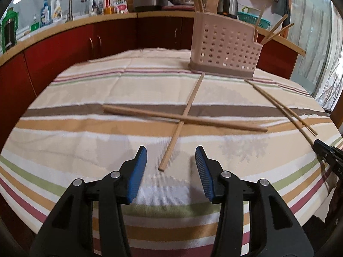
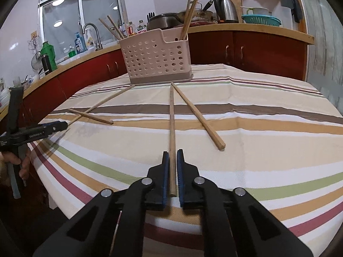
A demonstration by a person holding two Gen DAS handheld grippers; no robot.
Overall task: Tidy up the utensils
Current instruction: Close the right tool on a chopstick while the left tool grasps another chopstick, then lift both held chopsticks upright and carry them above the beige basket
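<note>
**Chopsticks on the striped cloth, one between the right fingers**

Right gripper [image 2: 172, 153] low over the striped tablecloth [image 2: 257, 171], its blue pads [image 2: 165, 171] close on either side of one long chopstick [image 2: 171, 128] — nearly together, though whether actually pinching the wood or just flanking it cannot be told from this angle. Stick running straight ahead from between the fingers toward the holder [image 2: 156, 60], near end lying back between the pads. Just right of the fingertips, a second chopstick [image 2: 199, 117] angled away across the cloth. Far to the left of the fingers, two crossed chopsticks [image 2: 94, 115], with the left gripper [image 2: 53, 126] at the table edge beside them.

Left gripper [image 1: 171, 150] fingers wide apart, holding nothing. Straight ahead between the pads [image 1: 137, 171], the near end of a thin chopstick [image 1: 182, 124], crossed farther out by a thicker one [image 1: 186, 118]. Off to the right of the fingers, the other pair [image 1: 283, 109] lying side by side.

Holder [image 1: 225, 51] upright at the far side of the cloth — several chopsticks [image 2: 188, 15] standing in its compartments.
</note>
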